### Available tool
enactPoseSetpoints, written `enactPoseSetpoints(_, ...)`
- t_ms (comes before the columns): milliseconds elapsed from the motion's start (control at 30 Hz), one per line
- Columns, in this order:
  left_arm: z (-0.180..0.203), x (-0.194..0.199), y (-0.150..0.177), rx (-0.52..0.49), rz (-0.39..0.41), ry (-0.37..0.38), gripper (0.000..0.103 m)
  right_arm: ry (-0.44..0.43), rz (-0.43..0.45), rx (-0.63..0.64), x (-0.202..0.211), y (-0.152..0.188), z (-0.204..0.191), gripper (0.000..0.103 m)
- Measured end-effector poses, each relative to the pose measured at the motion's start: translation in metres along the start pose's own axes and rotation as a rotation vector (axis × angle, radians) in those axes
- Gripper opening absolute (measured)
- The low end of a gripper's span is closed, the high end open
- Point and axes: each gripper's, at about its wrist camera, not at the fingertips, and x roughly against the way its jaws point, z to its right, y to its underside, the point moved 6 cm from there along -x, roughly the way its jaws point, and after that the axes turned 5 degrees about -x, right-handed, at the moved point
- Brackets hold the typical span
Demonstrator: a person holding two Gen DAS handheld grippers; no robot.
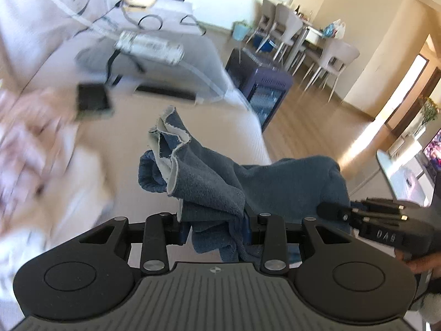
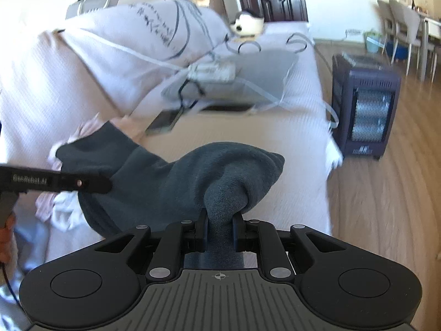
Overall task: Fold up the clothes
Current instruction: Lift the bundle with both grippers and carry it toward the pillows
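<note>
Here, both tools were clamped on the same piece of clothing. The left gripper had its jaws drawn in around a thick bunch of the blue fleece garment, whose pale lining and stitched hem stuck up just beyond the fingers. The right gripper was pinched narrow on another twisted fold of that garment, the cloth rising between the pads and mushrooming over them. From the left wrist view, the right gripper showed at the edge with the fleece draped to it; from the right wrist view, the left gripper reached in from the side, cloth hanging from its tip.

With 2 separate holds, the garment hung as a sagging span between the tools, clear of the sofa. That looked like a way to let it open out before laying it flat, though no fold had been made yet.

Both tools were angled downward over the seat, side by side and near each other. A hand was partly visible behind the right tool. Further off lay a heap of pale clothes on the cushion, and a heater stood on the floor beside the sofa.
</note>
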Motion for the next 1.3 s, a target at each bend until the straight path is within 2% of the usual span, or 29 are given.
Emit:
enactPoseSetpoints(133,0.005,-0.032,-0.033,-0.035,-0.009,-0.016,0.033,0.004,0.015,-0.026,-0.023,-0.029,0.024,0.016)
enactPoseSetpoints(233,0.002,-0.061,-0.041,-0.028,-0.029,-0.038,0.033,-0.001,0.001,-0.061,-0.049,-0.034,0.045,0.016)
enactPoseSetpoints(433,-0.009,-0.113,-0.027,-0.056,-0.121,-0.12,0.033,-0.019,-0.049,-0.12,-0.098,-0.024,0.077,0.016)
enactPoseSetpoints(533,-0.027,-0.125,-0.011,-0.021,-0.167,-0.147,0.036,-0.034,-0.068,-0.158,-0.113,-0.017,0.087,0.018)
enactPoseSetpoints(600,-0.041,-0.129,0.0,0.021,-0.19,-0.167,0.04,-0.027,-0.08,-0.17,-0.115,-0.011,0.092,0.023)
enactPoseSetpoints(633,-0.047,-0.127,0.005,0.034,-0.189,-0.174,0.047,-0.022,-0.085,-0.174,-0.115,-0.008,0.094,0.025)
enactPoseSetpoints(667,-0.053,-0.125,0.009,0.046,-0.187,-0.18,0.058,-0.012,-0.087,-0.17,-0.115,-0.006,0.096,0.027)
enactPoseSetpoints(700,-0.059,-0.119,0.012,0.06,-0.179,-0.19,0.064,0.001,-0.085,-0.168,-0.114,-0.005,0.098,0.033)
enactPoseSetpoints(767,-0.071,-0.106,0.015,0.079,-0.167,-0.216,0.064,0.026,-0.08,-0.176,-0.11,-0.006,0.104,0.039)
enactPoseSetpoints(833,-0.08,-0.089,0.014,0.105,-0.148,-0.23,0.063,0.055,-0.068,-0.174,-0.104,-0.008,0.107,0.04)
enactPoseSetpoints(867,-0.082,-0.081,0.012,0.099,-0.141,-0.262,0.059,0.076,-0.055,-0.16,-0.1,-0.011,0.106,0.04)
enactPoseSetpoints(933,-0.082,-0.065,0.006,0.078,-0.108,-0.295,0.058,0.136,-0.023,-0.109,-0.091,-0.016,0.104,0.041)
enactPoseSetpoints(967,-0.078,-0.057,0.003,0.094,-0.088,-0.255,0.057,0.147,-0.01,-0.093,-0.087,-0.018,0.102,0.041)
enactPoseSetpoints(1033,-0.065,-0.045,-0.005,0.124,-0.049,-0.148,0.056,0.103,0.008,-0.087,-0.078,-0.023,0.096,0.04)
enactPoseSetpoints(1067,-0.055,-0.046,-0.01,0.092,-0.038,-0.126,0.055,0.081,0.02,-0.076,-0.073,-0.025,0.09,0.039)
enactPoseSetpoints(1100,-0.044,-0.047,-0.015,0.056,-0.029,-0.109,0.055,0.062,0.032,-0.059,-0.069,-0.027,0.083,0.032)
enactPoseSetpoints(1133,-0.033,-0.049,-0.02,0.019,-0.02,-0.092,0.054,0.044,0.039,-0.039,-0.066,-0.028,0.076,0.029)
enactPoseSetpoints(1167,-0.022,-0.054,-0.023,-0.018,-0.017,-0.085,0.054,0.025,0.034,-0.019,-0.067,-0.029,0.068,0.028)
enactPoseSetpoints(1200,-0.013,-0.062,-0.026,-0.045,-0.023,-0.075,0.048,0.016,0.022,0.0,-0.071,-0.028,0.062,0.023)
enactPoseSetpoints(1267,0.004,-0.083,-0.024,-0.078,-0.044,-0.024,0.034,0.012,-0.002,0.031,-0.082,-0.023,0.052,0.021)
enactPoseSetpoints(1300,0.01,-0.094,-0.02,-0.102,-0.069,-0.012,0.031,0.012,-0.012,0.033,-0.088,-0.02,0.049,0.019)
